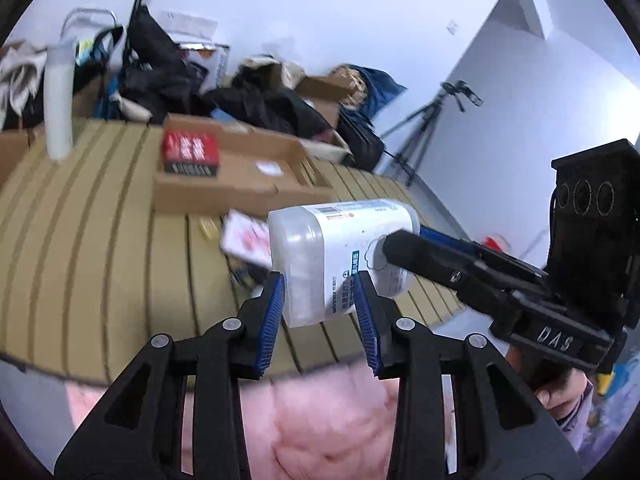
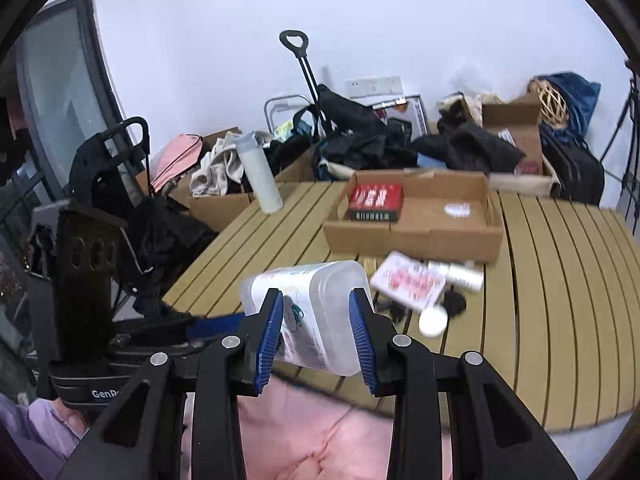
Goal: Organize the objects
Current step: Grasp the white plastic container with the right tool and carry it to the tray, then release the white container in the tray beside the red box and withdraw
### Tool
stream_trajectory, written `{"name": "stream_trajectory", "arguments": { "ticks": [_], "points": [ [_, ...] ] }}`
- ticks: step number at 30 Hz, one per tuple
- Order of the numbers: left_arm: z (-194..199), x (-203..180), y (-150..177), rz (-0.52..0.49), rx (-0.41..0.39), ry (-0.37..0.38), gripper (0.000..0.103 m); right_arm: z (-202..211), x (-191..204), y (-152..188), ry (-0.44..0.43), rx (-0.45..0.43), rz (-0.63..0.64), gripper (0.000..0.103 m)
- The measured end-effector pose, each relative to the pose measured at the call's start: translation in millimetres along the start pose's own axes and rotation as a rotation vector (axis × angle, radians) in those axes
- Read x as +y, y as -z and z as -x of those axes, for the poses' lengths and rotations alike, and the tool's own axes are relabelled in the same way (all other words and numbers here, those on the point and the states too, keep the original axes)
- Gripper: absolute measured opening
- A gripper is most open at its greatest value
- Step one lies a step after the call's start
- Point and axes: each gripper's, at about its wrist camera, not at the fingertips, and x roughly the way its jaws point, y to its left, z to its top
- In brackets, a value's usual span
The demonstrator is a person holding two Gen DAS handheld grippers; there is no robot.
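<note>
- you are holding one translucent plastic bottle (image 1: 340,256), squarish with rounded corners and a printed white label, lying on its side in the air above the near edge of the table (image 1: 100,240).
- your left gripper (image 1: 320,304) is pinching the bottle's lower edge, its two ribbed blue pads (image 1: 274,312) pressing on the smooth plastic with a narrow gap.
- your right gripper (image 2: 316,328) is clamping the other end of the same bottle; its two blue pads (image 2: 272,332) are sitting against the sides, with black fingers (image 1: 424,256) reaching in from the right in the left wrist view.
- the table is looking like tan slats with dark grooves between them, curved by the lens.
- one shallow corrugated cardboard tray (image 2: 416,216) is sitting on the table, holding one glossy red and black box (image 2: 376,202) in its left part.
- one tall white cylinder (image 2: 260,172) is standing near the table's far left edge.
- one flat pink and white packet (image 2: 408,280) is lying just in front of the tray, beside small white items too blurred to name.
- a quilted pink fabric (image 2: 312,432) is showing below both grippers.
</note>
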Motion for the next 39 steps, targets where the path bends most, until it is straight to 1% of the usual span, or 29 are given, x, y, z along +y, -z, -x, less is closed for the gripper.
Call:
{"name": "stream_trajectory", "arguments": {
  "ticks": [1,3,5,6,7,8,10,11,13,14,15,17,19,21,22,23,25,27,29,30,31,33,34,35,36,37,38,39],
  "points": [
    [-7,2,-17,-0.012,0.010,-0.021,0.032,-9,-3,-11,-0.002,0.004,0.003,0.037],
    [-21,11,-50,-0.028,0.002,-0.040,0.032,-29,-16,-39,-0.027,0.001,-0.017,0.038],
    [-36,20,-75,-0.038,0.010,-0.047,0.032,-53,-33,-68,-0.062,0.000,-0.045,0.037],
    [-50,30,-92,-0.033,0.015,-0.056,0.032,-65,-40,-79,-0.076,0.003,-0.055,0.037],
    [-62,39,-100,-0.038,0.025,-0.064,0.032,-77,-46,-90,-0.088,0.013,-0.060,0.037],
    [-73,47,-107,-0.041,0.038,-0.079,0.031,-99,-58,-103,-0.101,0.031,-0.083,0.037],
    [-104,67,-121,-0.046,0.073,-0.110,0.031,-132,-71,-115,-0.115,0.061,-0.106,0.037],
    [-121,79,-127,-0.037,0.097,-0.121,0.031,-158,-80,-121,-0.101,0.089,-0.113,0.037],
    [-150,101,-133,-0.011,0.139,-0.151,0.031,-191,-91,-124,-0.096,0.131,-0.126,0.037],
    [-159,109,-132,-0.004,0.153,-0.169,0.031,-217,-100,-122,-0.100,0.169,-0.153,0.037],
    [-173,122,-133,0.016,0.175,-0.194,0.031,-233,-106,-120,-0.110,0.198,-0.175,0.037],
    [-191,138,-130,0.038,0.217,-0.210,0.031,-272,-122,-110,-0.140,0.274,-0.249,0.037],
    [-207,156,-124,0.066,0.260,-0.243,0.031,-301,-130,-98,-0.150,0.336,-0.291,0.037],
    [-219,165,-118,0.084,0.292,-0.277,0.031,-323,-133,-89,-0.150,0.393,-0.317,0.037],
    [-223,166,-117,0.075,0.296,-0.290,0.032,-331,-134,-86,-0.145,0.414,-0.329,0.037],
    [-225,161,-116,0.032,0.290,-0.295,0.038,-339,-134,-84,-0.129,0.434,-0.333,0.037],
    [-229,152,-115,-0.023,0.299,-0.342,0.040,-353,-133,-82,-0.085,0.461,-0.322,0.037],
    [-224,149,-117,-0.022,0.293,-0.366,0.044,-356,-132,-82,-0.079,0.467,-0.330,0.037],
    [-209,147,-121,0.022,0.274,-0.345,0.051,-346,-130,-86,-0.085,0.458,-0.331,0.037],
    [-194,142,-127,0.030,0.255,-0.335,0.053,-333,-130,-90,-0.088,0.440,-0.329,0.037],
    [-185,139,-132,0.026,0.237,-0.341,0.057,-322,-131,-94,-0.080,0.425,-0.320,0.037],
    [-159,127,-143,0.009,0.190,-0.368,0.066,-287,-131,-105,-0.015,0.393,-0.276,0.041],
    [-141,119,-149,0.004,0.162,-0.381,0.076,-272,-132,-109,0.011,0.380,-0.266,0.046],
    [-124,111,-152,-0.001,0.138,-0.402,0.082,-245,-136,-112,0.049,0.364,-0.257,0.051],
    [-109,102,-153,-0.010,0.125,-0.434,0.084,-226,-138,-114,0.083,0.364,-0.251,0.074],
    [-98,96,-154,-0.016,0.119,-0.458,0.091,-207,-139,-114,0.115,0.369,-0.241,0.095],
    [-87,91,-153,-0.017,0.114,-0.480,0.097,-189,-140,-115,0.142,0.369,-0.222,0.096],
    [-74,84,-151,-0.012,0.103,-0.487,0.098,-173,-139,-115,0.165,0.363,-0.201,0.096]
  ]
}}
